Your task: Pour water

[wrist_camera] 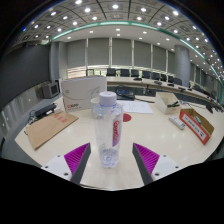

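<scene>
Clear plastic, white-capped, the water bottle (108,130) stands upright on the pale bench (170,145), its long axis vertical, dead ahead between the fingers of the spread gripper (110,160) (gaps show at both pads), so a straight closing should catch it.

Bottle (108,130): red label lettering too small to read; liquid level inside not discernible. Its base sits between the fingers; contact with the pads (76,157) cannot be judged. Gripper (110,160): finger bodies run out of view below. White box (84,92) behind partly hidden by the bottle. Red-printed carton (197,125): text unreadable. Distant desks' objects indistinct.
</scene>
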`<state>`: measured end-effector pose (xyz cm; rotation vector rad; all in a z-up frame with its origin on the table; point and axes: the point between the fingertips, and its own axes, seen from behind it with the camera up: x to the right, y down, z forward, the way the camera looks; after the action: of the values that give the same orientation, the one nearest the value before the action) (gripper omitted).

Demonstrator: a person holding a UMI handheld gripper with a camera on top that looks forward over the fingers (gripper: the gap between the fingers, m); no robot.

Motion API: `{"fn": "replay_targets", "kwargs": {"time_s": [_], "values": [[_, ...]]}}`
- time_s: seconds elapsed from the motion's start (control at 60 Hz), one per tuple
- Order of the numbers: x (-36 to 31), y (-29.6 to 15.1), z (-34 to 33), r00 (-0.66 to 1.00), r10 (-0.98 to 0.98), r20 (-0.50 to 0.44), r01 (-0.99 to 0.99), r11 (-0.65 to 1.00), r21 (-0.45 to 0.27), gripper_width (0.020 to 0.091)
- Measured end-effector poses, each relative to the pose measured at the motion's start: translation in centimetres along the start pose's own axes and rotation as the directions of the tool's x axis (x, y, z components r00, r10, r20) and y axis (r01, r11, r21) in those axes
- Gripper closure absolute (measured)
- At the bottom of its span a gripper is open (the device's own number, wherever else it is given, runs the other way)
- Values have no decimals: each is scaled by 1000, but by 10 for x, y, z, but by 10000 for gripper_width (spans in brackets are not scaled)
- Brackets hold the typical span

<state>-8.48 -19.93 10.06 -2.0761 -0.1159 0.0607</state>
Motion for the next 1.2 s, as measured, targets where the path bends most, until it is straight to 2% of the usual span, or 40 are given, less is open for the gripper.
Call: {"fn": "replay_targets", "kwargs": {"time_s": [0.1, 0.15, 0.217, 0.3, 0.433, 0.55, 0.617, 0.633, 0.833, 1.017, 1.2], "values": [[0, -11, 33, 999, 26, -27, -25, 998, 54, 246], [-3, -12, 44, 999, 29, -34, -27, 997, 71, 279], [-4, -11, 58, 999, 17, -45, -13, 996, 90, 399], [-5, -9, 70, 998, 3, -62, 4, 993, 115, 584], [-3, -11, 68, 996, 24, -87, -12, 990, 142, 633], [-1, -10, 66, 994, 14, -112, 0, 992, 125, 744], [0, -15, 60, 993, -21, -113, 34, 993, 117, 748], [1, -17, 60, 993, -28, -112, 41, 992, 117, 781], [25, -67, 51, 977, -110, -181, 133, 983, 124, 779], [55, -140, 65, 910, -290, -296, 335, 935, 114, 780], [71, -216, 112, 732, -552, -399, 620, 783, 54, 780]]}}
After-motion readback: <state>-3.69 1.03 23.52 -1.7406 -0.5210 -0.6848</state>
